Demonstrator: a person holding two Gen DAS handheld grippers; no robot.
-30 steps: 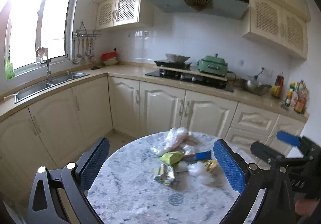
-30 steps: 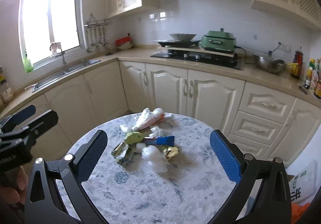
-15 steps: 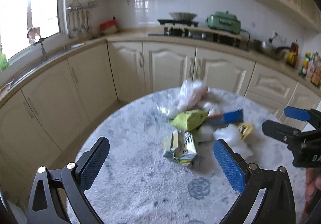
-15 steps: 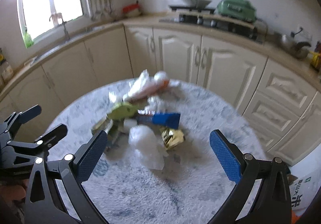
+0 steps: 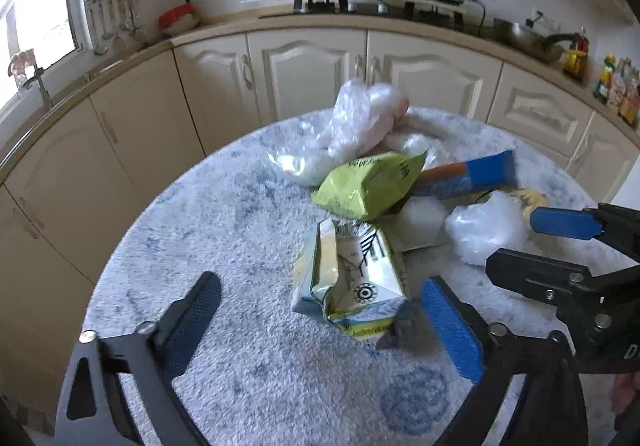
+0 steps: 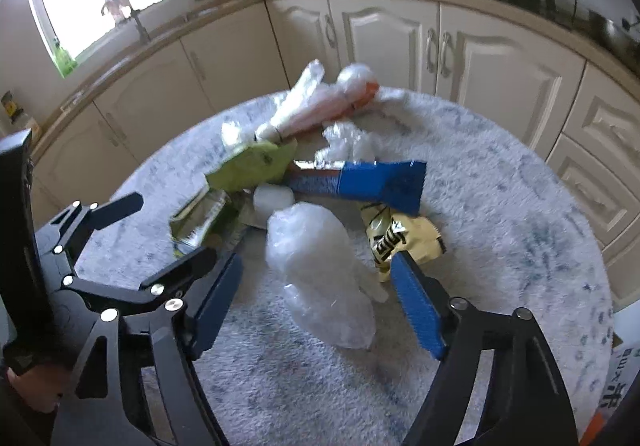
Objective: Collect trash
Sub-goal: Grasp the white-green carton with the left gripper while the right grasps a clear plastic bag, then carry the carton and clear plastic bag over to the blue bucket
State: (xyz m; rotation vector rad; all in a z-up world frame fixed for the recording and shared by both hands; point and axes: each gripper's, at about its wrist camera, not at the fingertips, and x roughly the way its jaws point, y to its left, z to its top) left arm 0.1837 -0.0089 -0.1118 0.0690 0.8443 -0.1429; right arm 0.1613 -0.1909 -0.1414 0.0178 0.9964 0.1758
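Note:
A pile of trash lies on the round marbled table (image 5: 224, 230). In the left wrist view, my left gripper (image 5: 320, 310) is open, its fingers either side of a crumpled silver-green carton (image 5: 352, 278). Behind it lie a lime-green packet (image 5: 368, 186), a blue wrapper (image 5: 472, 174) and clear plastic bags (image 5: 360, 118). In the right wrist view, my right gripper (image 6: 320, 294) is open around a clear plastic bag (image 6: 316, 270). A yellow wrapper (image 6: 404, 238), the blue wrapper (image 6: 376, 182) and the lime-green packet (image 6: 252, 166) lie beyond it.
Cream kitchen cabinets (image 5: 312, 66) and a countertop with a stove (image 5: 340, 2) curve behind the table. A sink (image 6: 132, 18) sits under the window at left. The right gripper shows at the right edge of the left wrist view (image 5: 560, 246). A bag stands on the floor at the lower right (image 6: 616, 398).
Both grippers have moved forward and down toward the pile. The left now straddles the carton and the right straddles the clear bag. Both jaws have narrowed a little.

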